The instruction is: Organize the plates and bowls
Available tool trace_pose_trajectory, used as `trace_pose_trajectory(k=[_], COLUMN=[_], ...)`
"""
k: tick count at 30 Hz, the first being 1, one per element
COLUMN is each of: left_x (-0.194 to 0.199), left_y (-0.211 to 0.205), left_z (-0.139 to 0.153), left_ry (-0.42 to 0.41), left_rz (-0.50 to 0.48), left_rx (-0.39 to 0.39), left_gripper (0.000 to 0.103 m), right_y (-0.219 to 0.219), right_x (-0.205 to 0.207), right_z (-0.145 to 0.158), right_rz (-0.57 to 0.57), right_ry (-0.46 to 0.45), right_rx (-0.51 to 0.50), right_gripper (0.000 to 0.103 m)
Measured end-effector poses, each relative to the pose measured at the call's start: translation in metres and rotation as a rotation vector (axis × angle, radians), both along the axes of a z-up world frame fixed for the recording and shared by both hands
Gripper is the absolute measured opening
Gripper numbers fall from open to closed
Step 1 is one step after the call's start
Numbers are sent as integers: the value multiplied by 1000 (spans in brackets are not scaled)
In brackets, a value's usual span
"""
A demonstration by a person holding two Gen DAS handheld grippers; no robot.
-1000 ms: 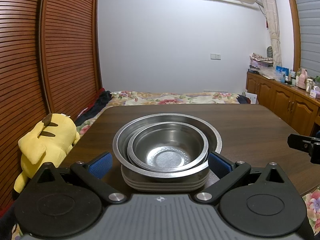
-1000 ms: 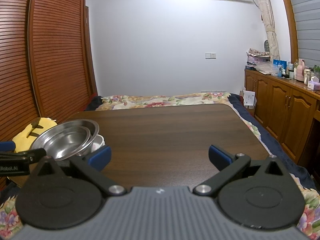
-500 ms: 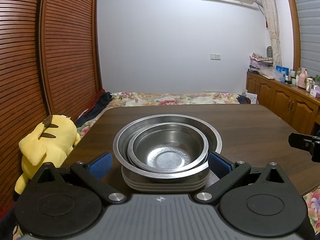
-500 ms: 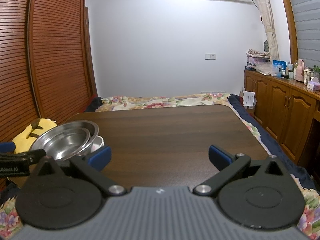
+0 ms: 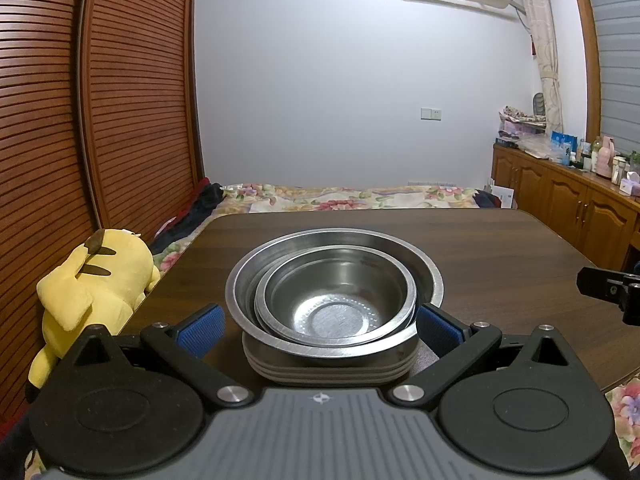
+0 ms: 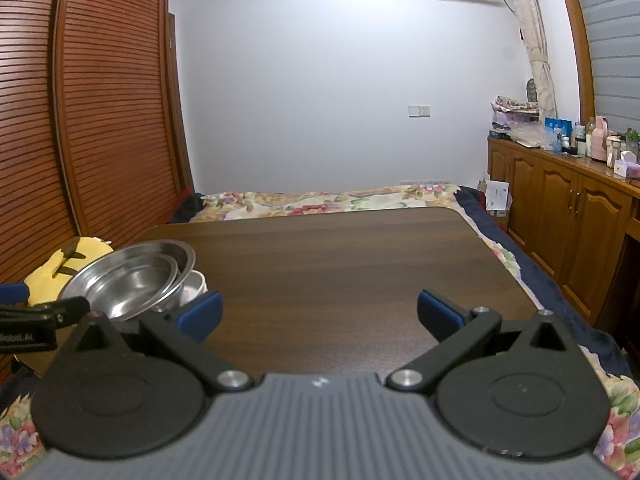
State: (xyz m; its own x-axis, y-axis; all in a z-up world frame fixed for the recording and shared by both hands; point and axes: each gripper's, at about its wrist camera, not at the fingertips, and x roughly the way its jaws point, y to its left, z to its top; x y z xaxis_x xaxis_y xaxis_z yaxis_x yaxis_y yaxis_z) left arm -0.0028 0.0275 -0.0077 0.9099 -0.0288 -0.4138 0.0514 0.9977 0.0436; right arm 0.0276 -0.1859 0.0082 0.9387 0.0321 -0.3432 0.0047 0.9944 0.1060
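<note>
Two nested steel bowls, a small one (image 5: 336, 300) inside a large one (image 5: 430, 276), sit on a short stack of pale plates (image 5: 328, 372) at the near left of the dark wooden table (image 5: 500, 248). My left gripper (image 5: 319, 326) is open, its blue pads on either side of the stack at plate height; the right pad is close to the stack's edge. In the right wrist view the bowls (image 6: 132, 284) and plates (image 6: 196, 284) appear at far left. My right gripper (image 6: 318, 312) is open over bare tabletop (image 6: 340, 260) with nothing between its fingers.
A yellow plush toy (image 5: 92, 280) lies off the table's left edge beside slatted wooden doors. A bed with a floral cover (image 5: 360, 194) lies beyond the far edge. Wooden cabinets (image 6: 560, 216) with bottles on top line the right wall.
</note>
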Motion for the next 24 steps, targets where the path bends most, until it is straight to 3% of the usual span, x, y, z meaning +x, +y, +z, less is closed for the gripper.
trace_pose_trajectory(k=[24], left_x=[-1], left_y=[-2], left_z=[0], left_ry=[2], left_rz=[-3], left_rx=[-3], left_gripper=[103], right_y=[0], right_x=[-1], right_z=[1], right_rz=[-1], right_ry=[0], right_rx=[1], right_gripper=[103])
